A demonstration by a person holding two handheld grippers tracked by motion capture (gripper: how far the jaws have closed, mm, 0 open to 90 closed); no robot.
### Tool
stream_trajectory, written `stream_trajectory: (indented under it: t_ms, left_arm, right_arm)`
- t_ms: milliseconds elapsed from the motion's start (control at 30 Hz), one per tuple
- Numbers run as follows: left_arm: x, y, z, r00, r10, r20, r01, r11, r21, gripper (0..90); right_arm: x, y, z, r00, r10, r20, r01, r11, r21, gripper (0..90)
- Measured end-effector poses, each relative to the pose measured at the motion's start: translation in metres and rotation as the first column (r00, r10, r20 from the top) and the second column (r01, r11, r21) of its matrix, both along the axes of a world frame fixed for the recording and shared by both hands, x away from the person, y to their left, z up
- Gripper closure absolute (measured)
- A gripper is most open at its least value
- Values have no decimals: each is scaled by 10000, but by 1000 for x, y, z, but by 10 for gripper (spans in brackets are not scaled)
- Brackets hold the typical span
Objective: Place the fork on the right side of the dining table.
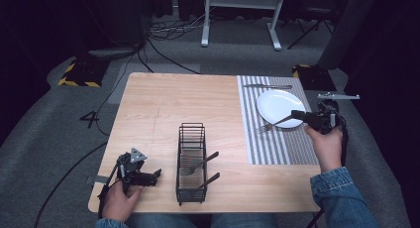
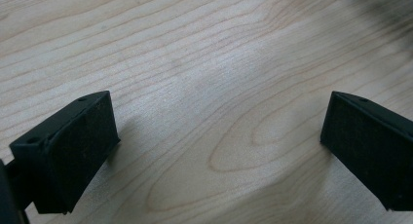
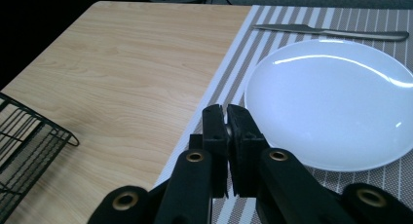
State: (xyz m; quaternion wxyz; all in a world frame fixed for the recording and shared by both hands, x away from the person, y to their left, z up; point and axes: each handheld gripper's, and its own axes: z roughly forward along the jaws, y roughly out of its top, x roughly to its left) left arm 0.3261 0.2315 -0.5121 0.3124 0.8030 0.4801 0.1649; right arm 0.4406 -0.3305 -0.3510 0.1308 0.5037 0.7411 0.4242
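High view: wooden surface [image 1: 163, 104] carries a striped placemat [image 1: 277, 143] on its right part. White plate [image 1: 280, 107] sits on the mat; a knife [image 1: 267, 86] lies on the mat just beyond the plate. Right claw [image 1: 295, 114] is held over the plate's near-right rim, pinching the handle of a fork [image 1: 273, 124]. Fork runs from the claw toward the left, tines over the mat just beside the plate's left edge. Black wire caddy [image 1: 191, 161] stands near the front middle of the surface, with two utensils [image 1: 200, 163] leaning out of it to the right. Left claw [image 1: 157, 174] rests at the front-left corner, well apart from the caddy.

Left gripper view: jaws spread wide, bare wood grain between them, nothing gripped.

Right gripper view: jaws pressed together, a sliver of metal just visible between the pads. Plate [image 3: 336, 102] lies just ahead and right, knife [image 3: 331, 32] beyond it, caddy corner [image 3: 29, 141] at far left.
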Motion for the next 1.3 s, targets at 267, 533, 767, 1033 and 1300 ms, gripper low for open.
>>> stream_trajectory:
  t_ms: [267,533,767,1033,1300]
  left_arm:
    - [0,0,0,10000,-6,-3,6,10000,2,2]
    - [0,0,0,10000,-8,-1,8,10000,1,2]
    - [0,0,0,10000,-3,1,3,10000,2,2]
    - [0,0,0,10000,-3,0,3,10000,3,2]
    - [0,0,0,10000,-5,1,5,10000,-1,2]
  right_arm:
    - [4,-8,-12,9996,-184,-221,182,9998,-100,866]
    - [4,-11,-13,9994,-130,-336,133,9999,91,866]
    - [7,-13,-14,9982,-229,-554,240,9995,197,863]
    - [17,-22,-19,9934,-774,-841,790,9967,164,789]
    - [30,-31,-29,9854,-1143,-1260,1164,9932,95,620]
